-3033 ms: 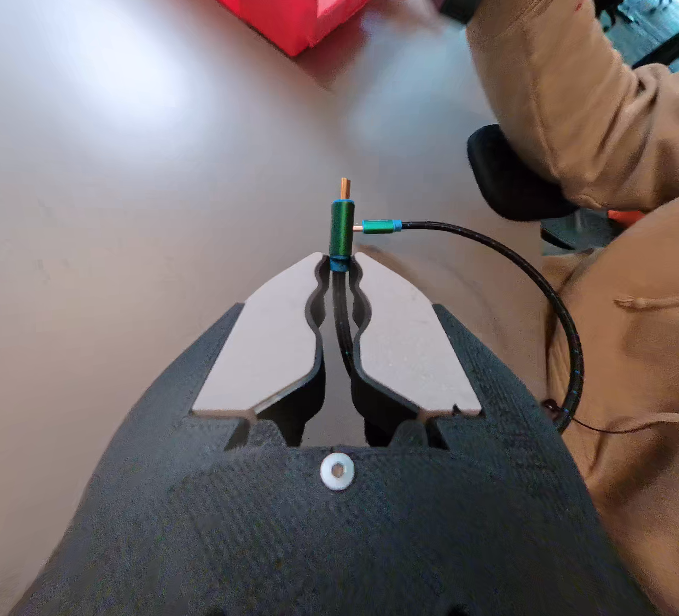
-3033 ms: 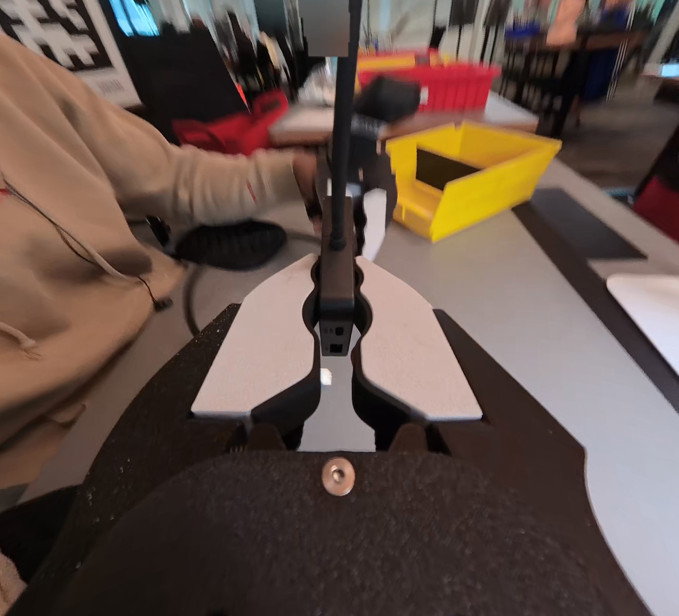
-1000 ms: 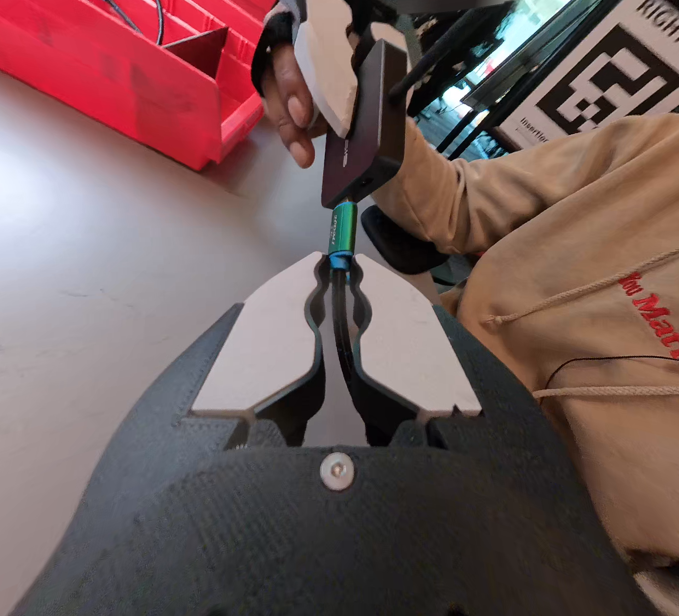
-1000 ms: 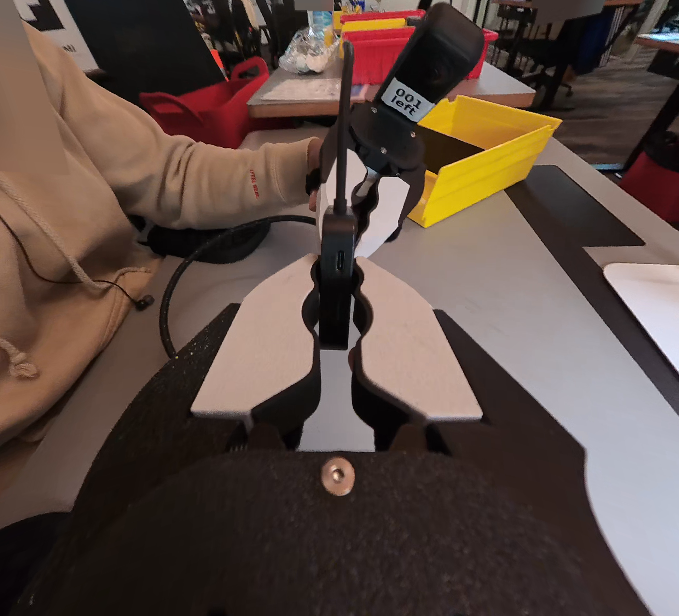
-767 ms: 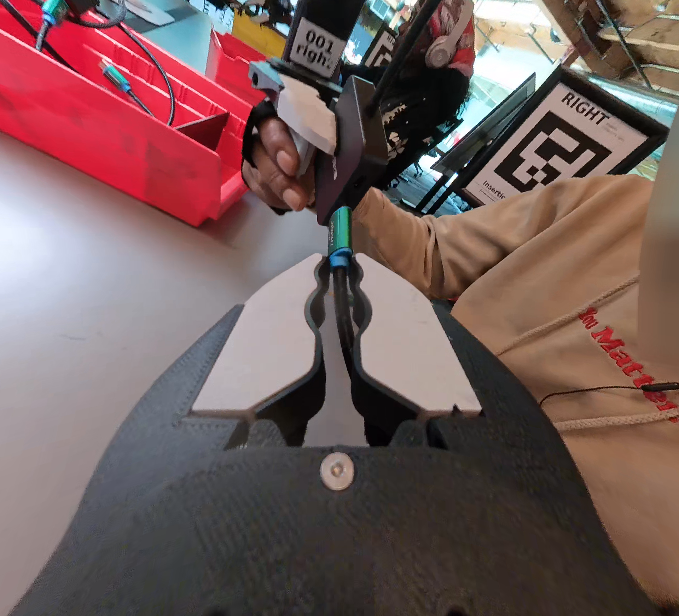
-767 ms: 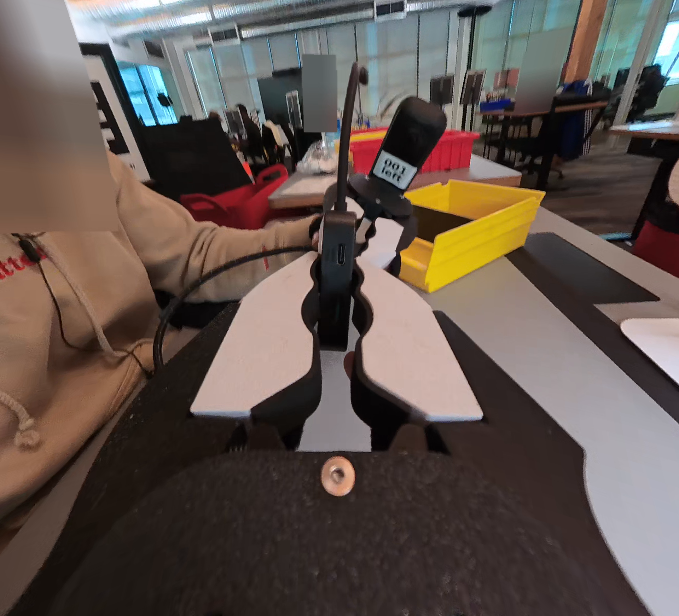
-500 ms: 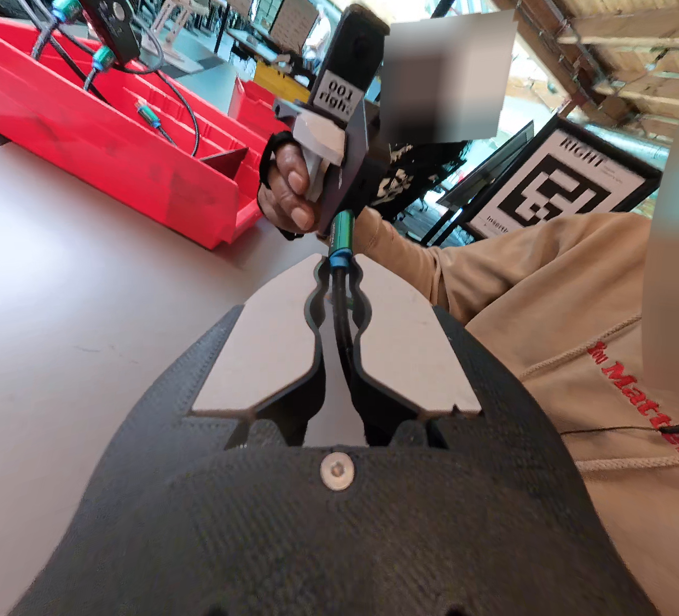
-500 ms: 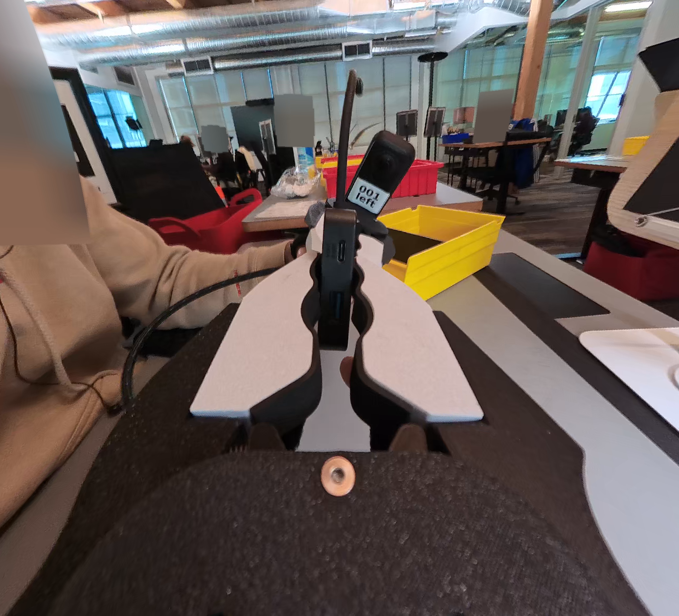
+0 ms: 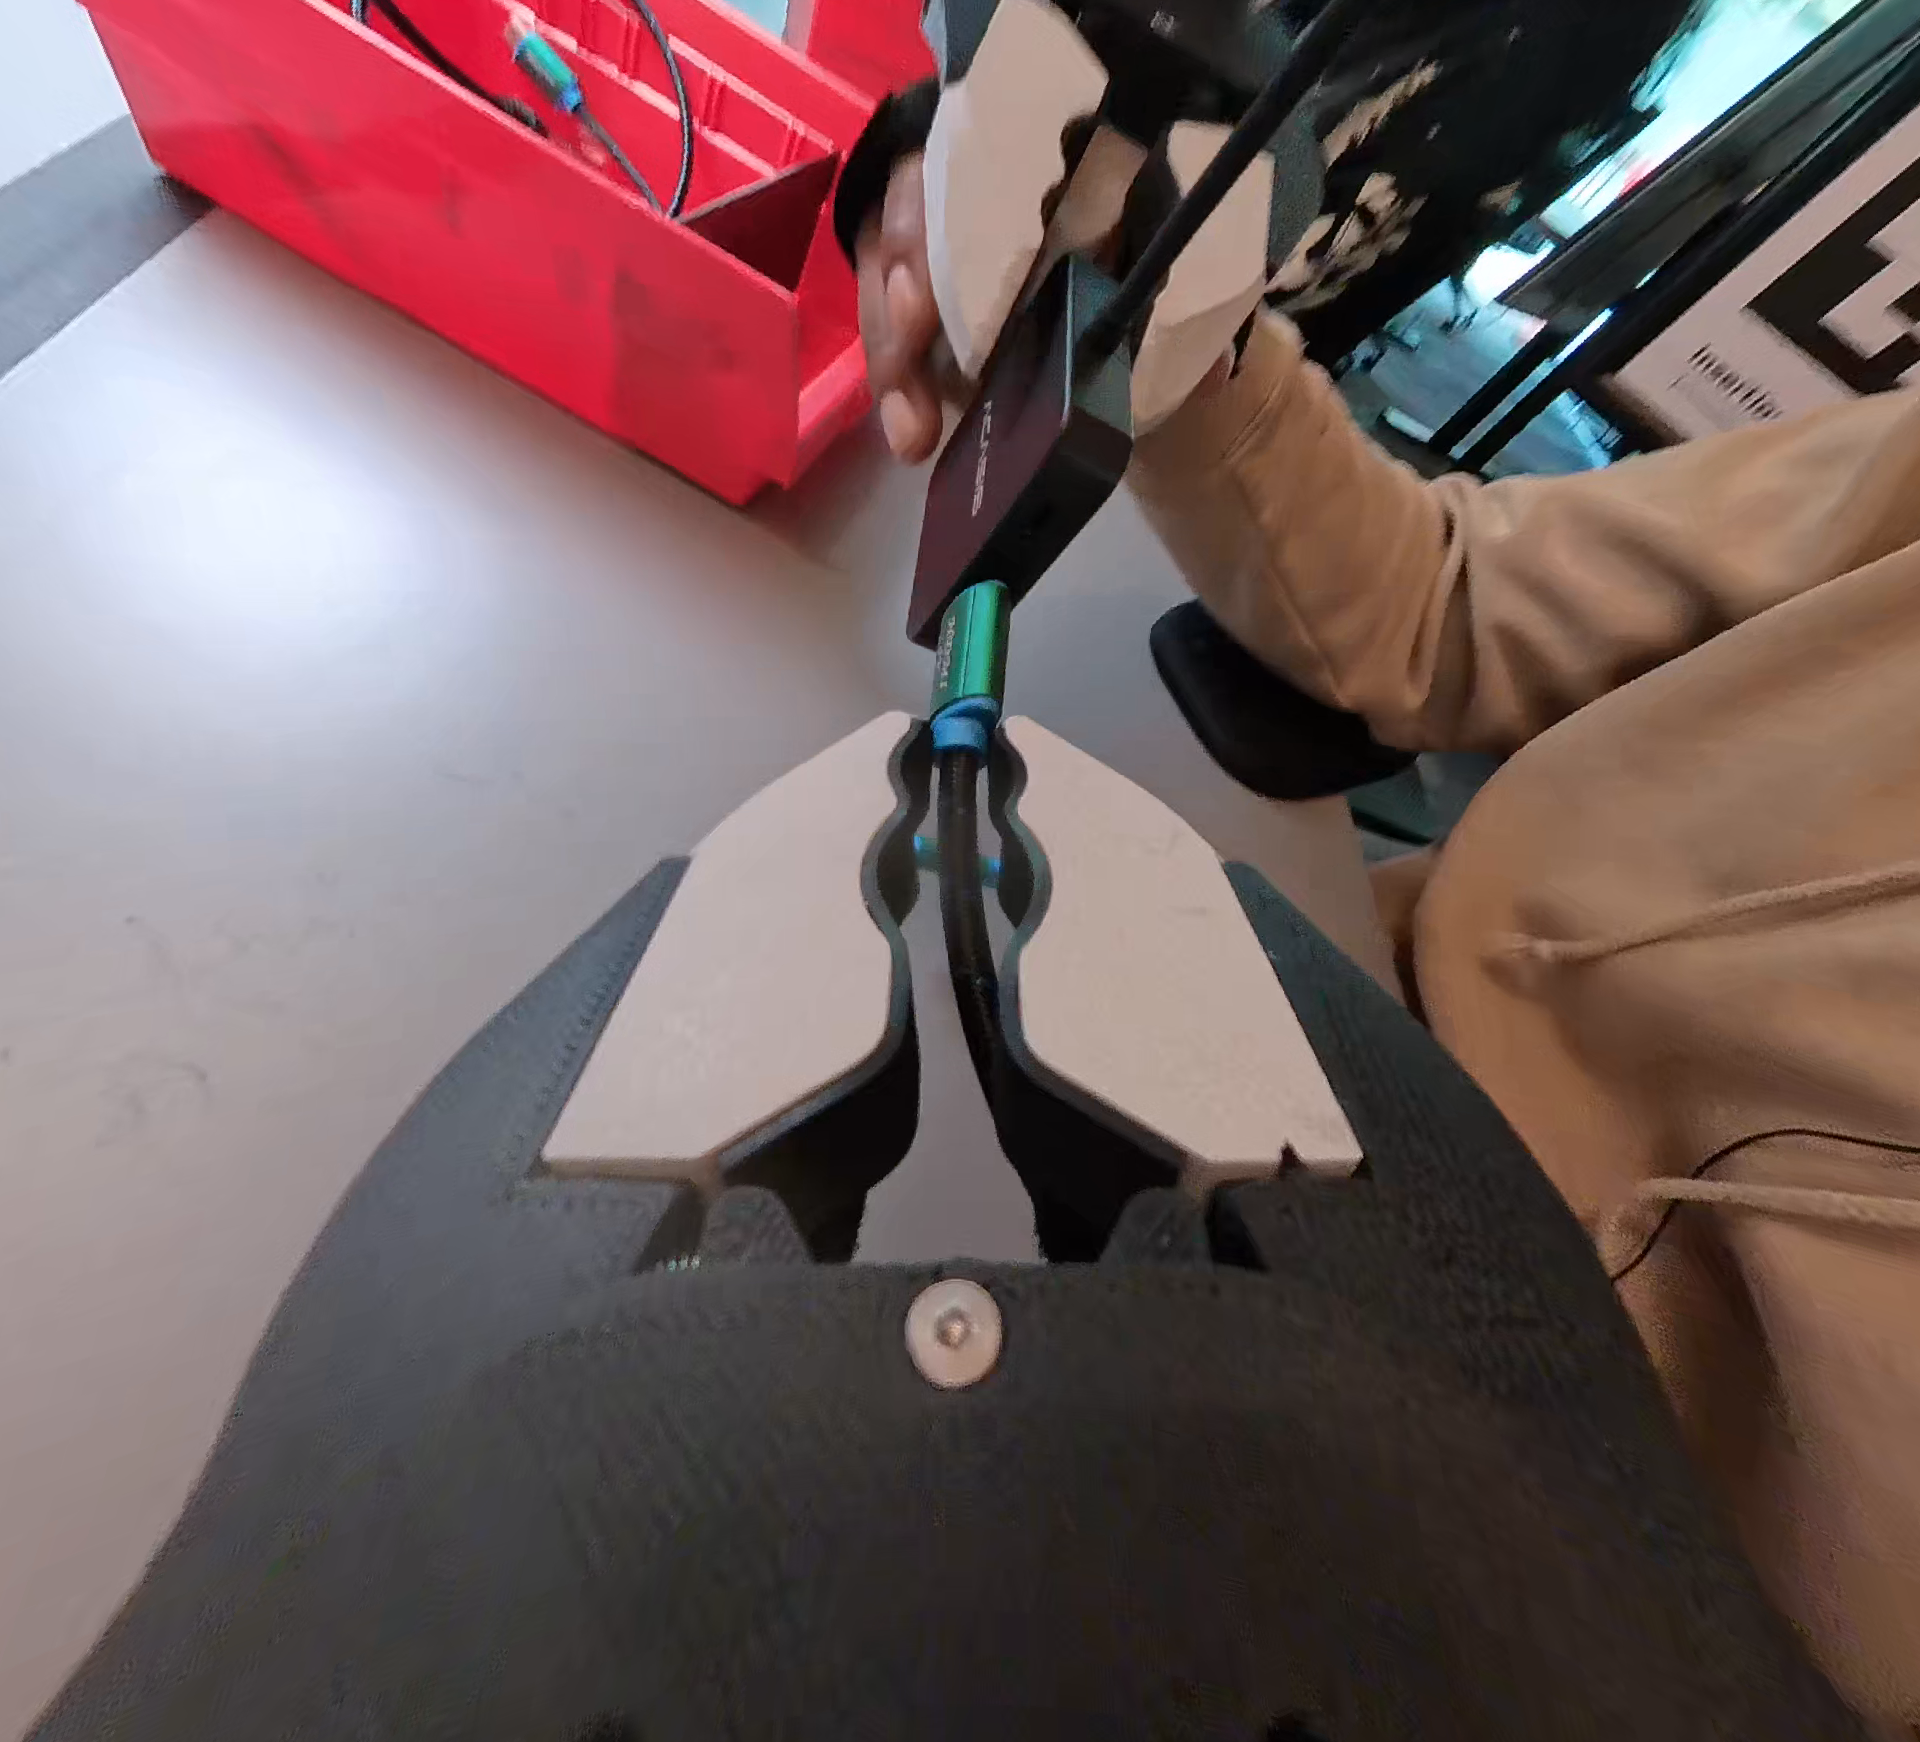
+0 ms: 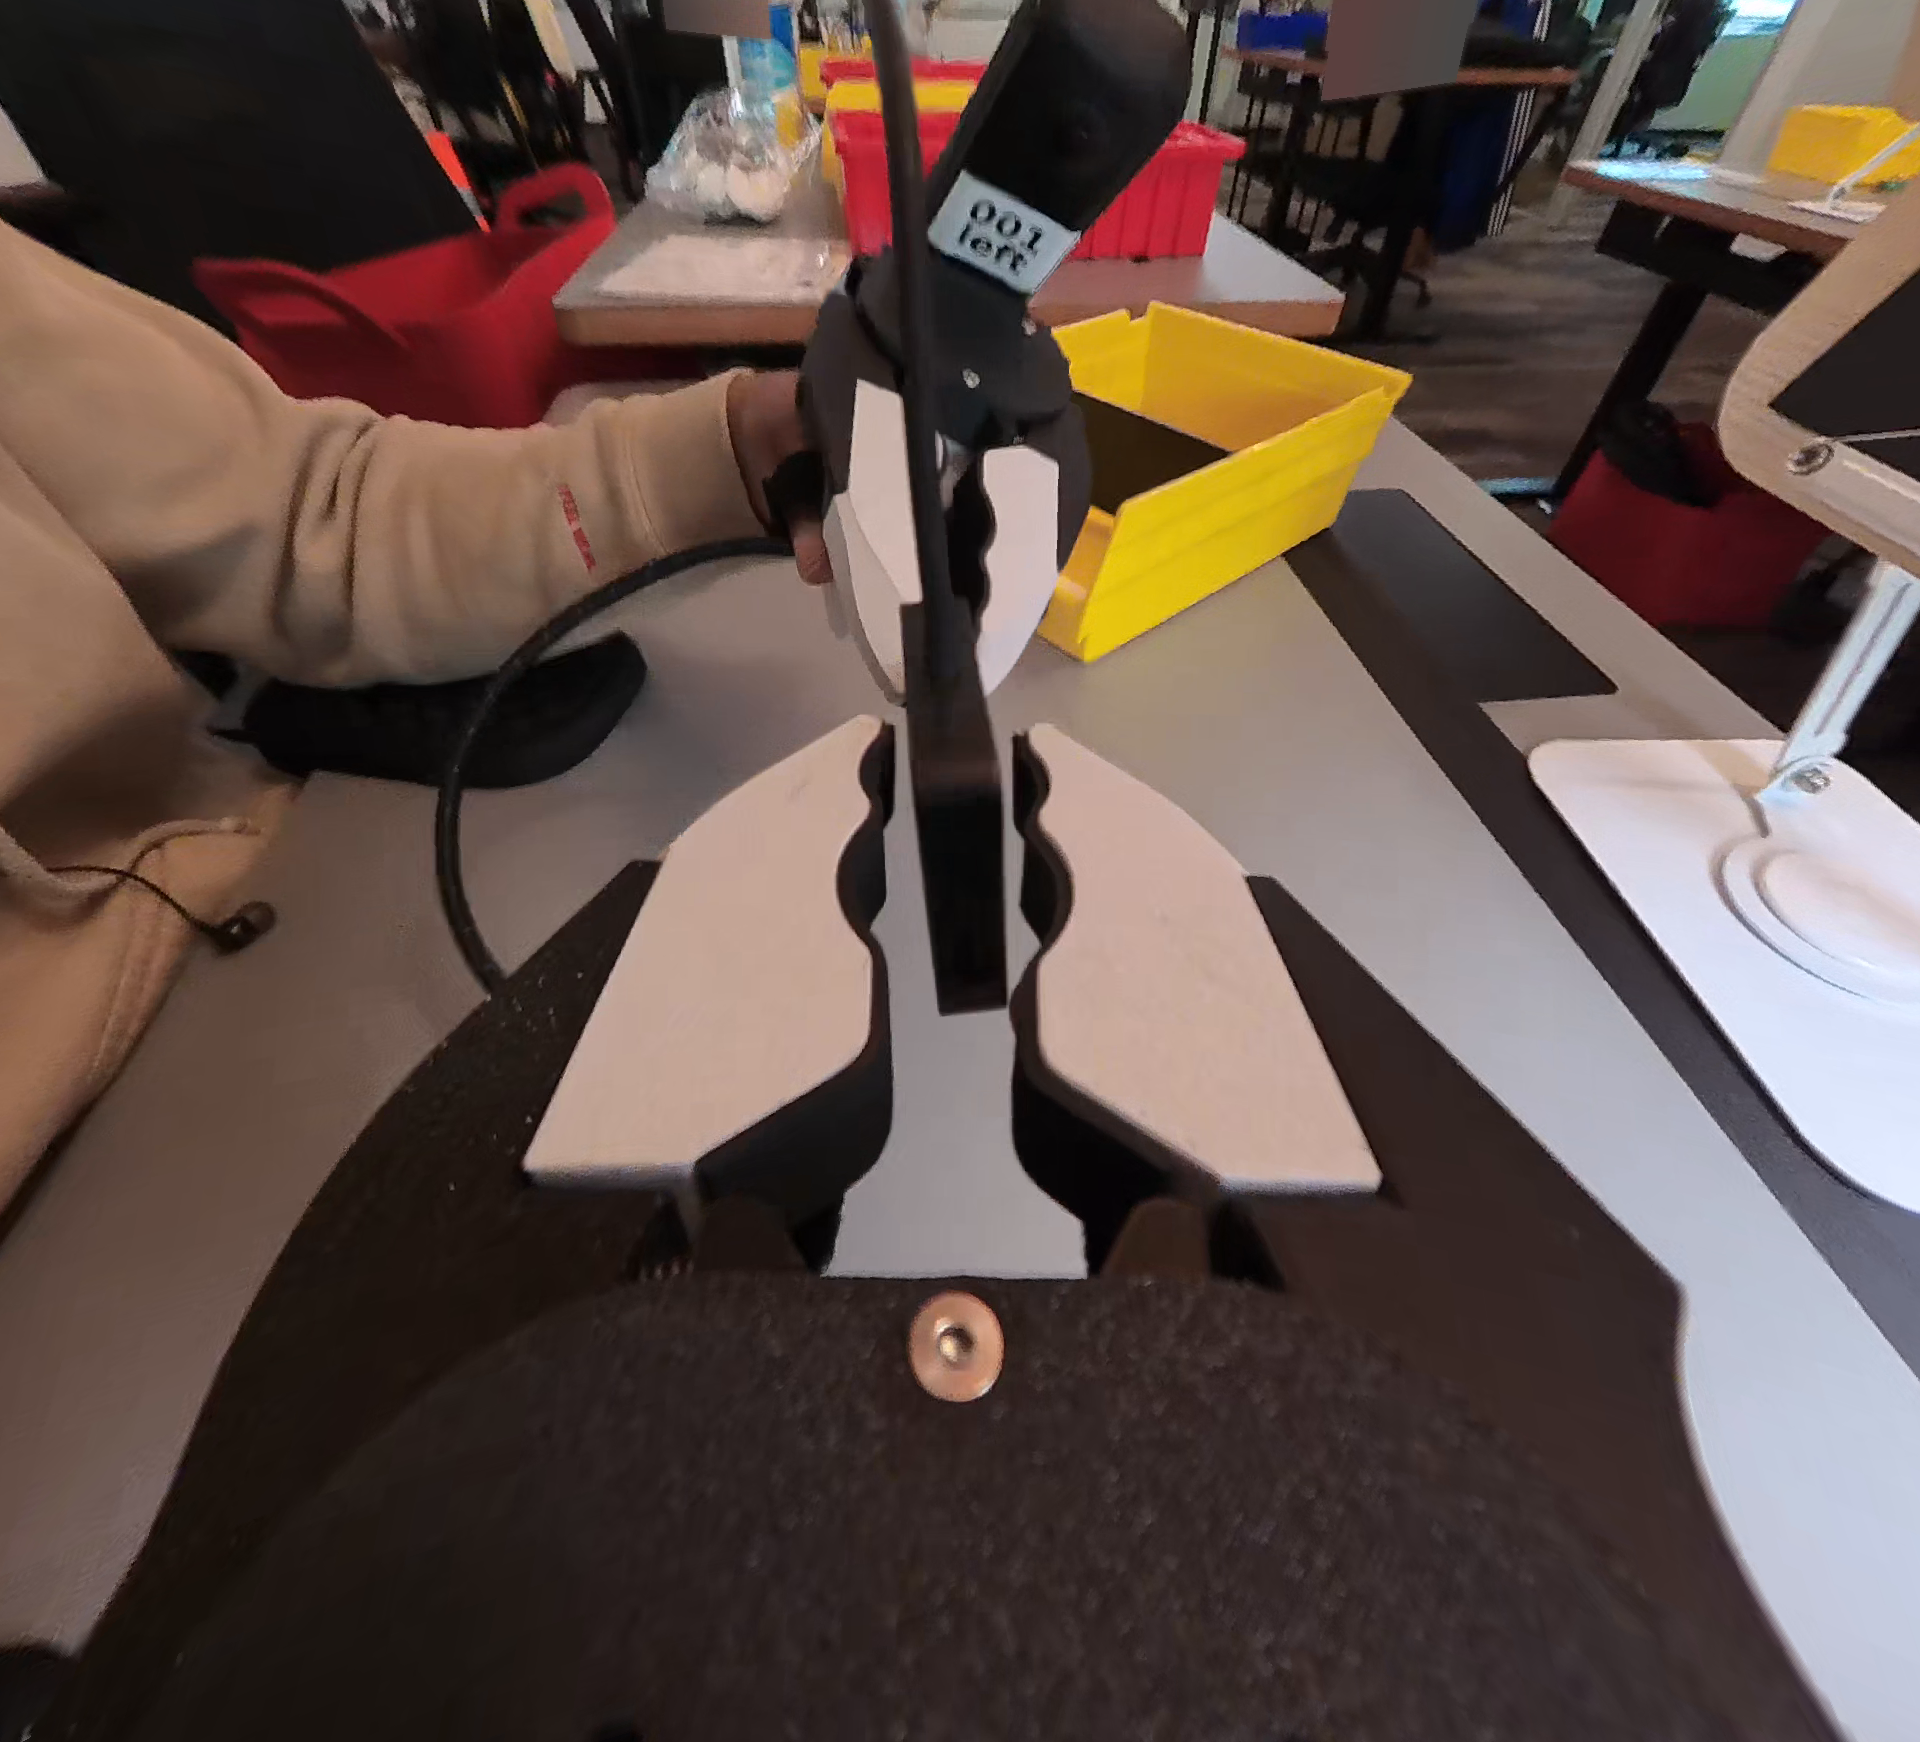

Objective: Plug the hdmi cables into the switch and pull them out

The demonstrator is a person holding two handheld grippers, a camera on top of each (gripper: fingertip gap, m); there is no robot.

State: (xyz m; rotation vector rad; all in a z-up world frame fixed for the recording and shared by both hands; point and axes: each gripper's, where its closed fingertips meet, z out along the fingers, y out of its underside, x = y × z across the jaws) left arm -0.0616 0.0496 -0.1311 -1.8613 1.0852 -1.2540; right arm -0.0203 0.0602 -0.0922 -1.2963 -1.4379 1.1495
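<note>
Green plug (image 9: pixel 968 653) sits seated in the switch (image 9: pixel 1023 456); your left gripper (image 9: pixel 961 736) still pinches its cable, but your right gripper (image 10: pixel 954 736) has loosened, fingers now spread around the switch.

Counts: 2 tongs, left tongs (image 9: pixel 958 736) and right tongs (image 10: pixel 954 736). 1 black switch (image 9: pixel 1023 466). 1 green HDMI plug (image 9: pixel 968 653) in the switch. 1 red bin (image 9: pixel 447 165) with at least 2 more green-ended cables (image 9: pixel 540 66). 1 yellow bin (image 10: pixel 1226 487). 1 white stand base (image 10: pixel 1704 871).
</note>
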